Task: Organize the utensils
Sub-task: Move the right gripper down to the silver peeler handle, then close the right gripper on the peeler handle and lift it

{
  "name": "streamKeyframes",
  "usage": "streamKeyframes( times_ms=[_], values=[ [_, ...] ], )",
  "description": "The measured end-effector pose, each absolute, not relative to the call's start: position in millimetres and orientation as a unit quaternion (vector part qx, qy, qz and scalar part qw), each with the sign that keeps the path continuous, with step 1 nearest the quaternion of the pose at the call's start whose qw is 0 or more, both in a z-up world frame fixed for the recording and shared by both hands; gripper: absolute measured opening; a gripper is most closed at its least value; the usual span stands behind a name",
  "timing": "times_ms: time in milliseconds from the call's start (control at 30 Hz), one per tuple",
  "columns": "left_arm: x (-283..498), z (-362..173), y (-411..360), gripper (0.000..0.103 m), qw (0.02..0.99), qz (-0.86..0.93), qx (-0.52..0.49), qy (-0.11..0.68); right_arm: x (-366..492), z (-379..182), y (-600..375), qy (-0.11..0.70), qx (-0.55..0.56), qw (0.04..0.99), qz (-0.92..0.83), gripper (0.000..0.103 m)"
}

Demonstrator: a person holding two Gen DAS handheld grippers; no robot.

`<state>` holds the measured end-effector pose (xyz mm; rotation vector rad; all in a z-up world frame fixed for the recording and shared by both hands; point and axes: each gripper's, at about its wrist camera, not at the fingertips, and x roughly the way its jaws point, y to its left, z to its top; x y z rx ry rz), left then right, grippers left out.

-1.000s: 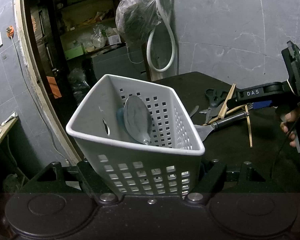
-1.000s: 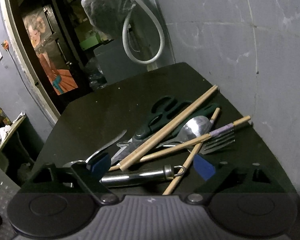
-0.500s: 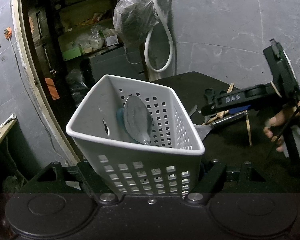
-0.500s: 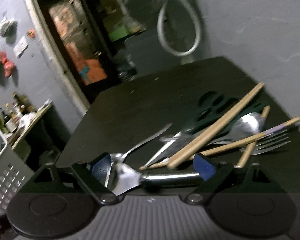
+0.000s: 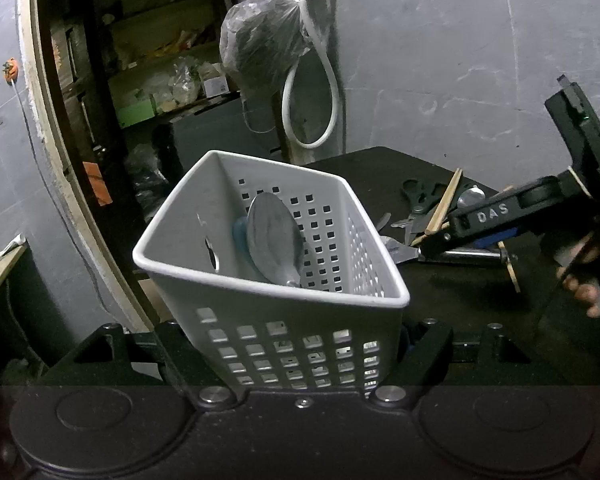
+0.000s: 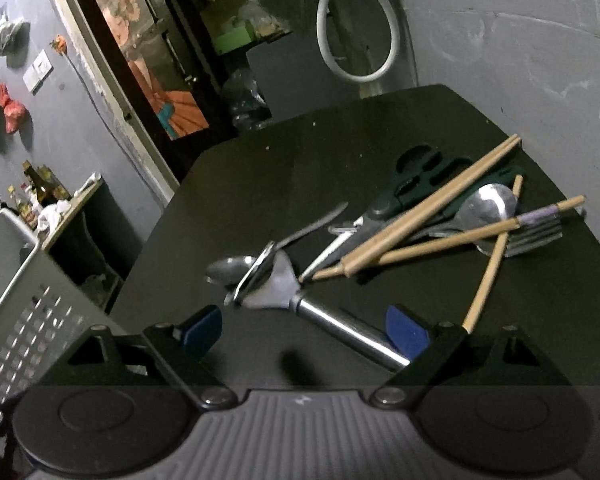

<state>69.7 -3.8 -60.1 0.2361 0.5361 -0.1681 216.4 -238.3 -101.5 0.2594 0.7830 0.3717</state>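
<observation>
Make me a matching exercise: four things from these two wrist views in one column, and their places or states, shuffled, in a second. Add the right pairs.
Things
1. white basket
2. large metal spoon
3. scissors
4. pizza cutter

Places or states
A. lying on the dark table under the long wooden chopsticks
B. clamped between the fingers of the left gripper
C. steel handle lying between the open fingers of the right gripper
D. standing inside the basket, bowl up

Pairs: 1-B, 2-D, 3-A, 4-C
</observation>
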Motion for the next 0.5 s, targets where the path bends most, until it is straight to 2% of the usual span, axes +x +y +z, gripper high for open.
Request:
streamKeyframes(
  times_ms=[500],
  values=[
    [67, -63, 3, 0.080, 0.955, -0.095, 0.114, 0.256, 189, -102, -214, 0.441, 0.167, 0.831, 0.294, 0.093]
  ],
)
